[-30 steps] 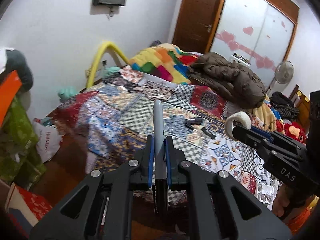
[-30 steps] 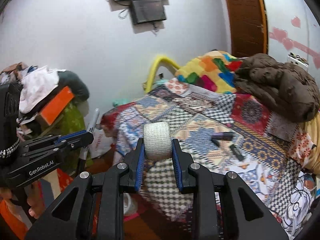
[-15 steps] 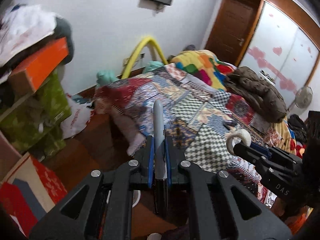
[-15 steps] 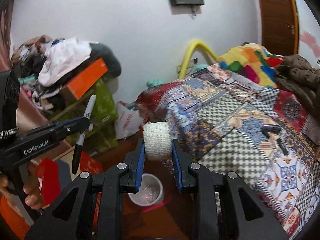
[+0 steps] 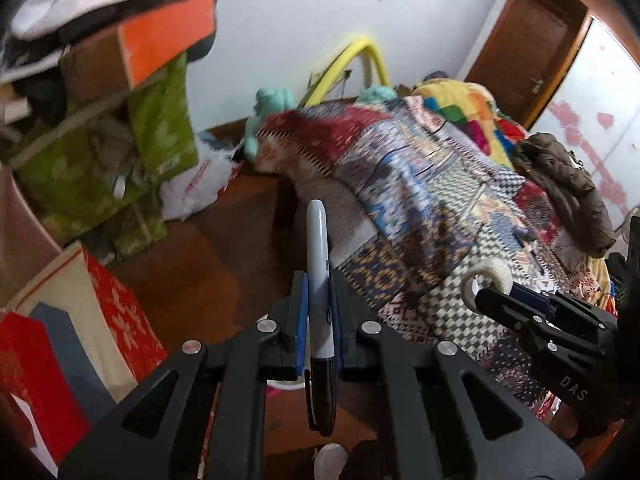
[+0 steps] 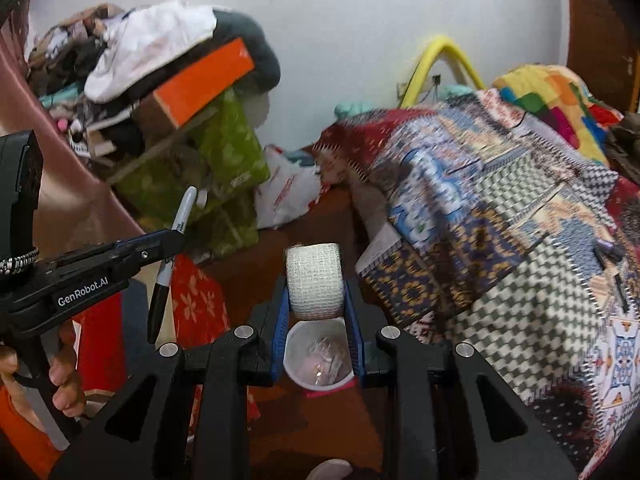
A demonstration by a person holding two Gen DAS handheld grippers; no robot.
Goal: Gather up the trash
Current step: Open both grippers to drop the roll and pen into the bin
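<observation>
My left gripper (image 5: pixel 319 284) is shut on a grey marker with a black cap (image 5: pixel 319 292), which stands upright between the blue pads. The same marker (image 6: pixel 172 256) shows at the left of the right wrist view, in the left gripper (image 6: pixel 172 236). My right gripper (image 6: pixel 316 284) is shut on a white bandage roll (image 6: pixel 315 280), seen also as the roll (image 5: pixel 490 276) at the right of the left wrist view. Below the roll, on the wooden floor, stands a small white bin (image 6: pixel 318 360) with crumpled wrappers inside.
A bed with a patchwork quilt (image 6: pixel 500 220) fills the right side; a few dark small items (image 6: pixel 608 252) lie on it. Green boxes, an orange box (image 6: pixel 204 80) and piled clothes stack at the left. A white plastic bag (image 6: pixel 286 188) and red gift bags (image 5: pixel 80 340) sit on the floor.
Both grippers have swung left and down, away from the bed toward the floor, still holding the marker and the roll. The white bin has come into view under the right gripper.
</observation>
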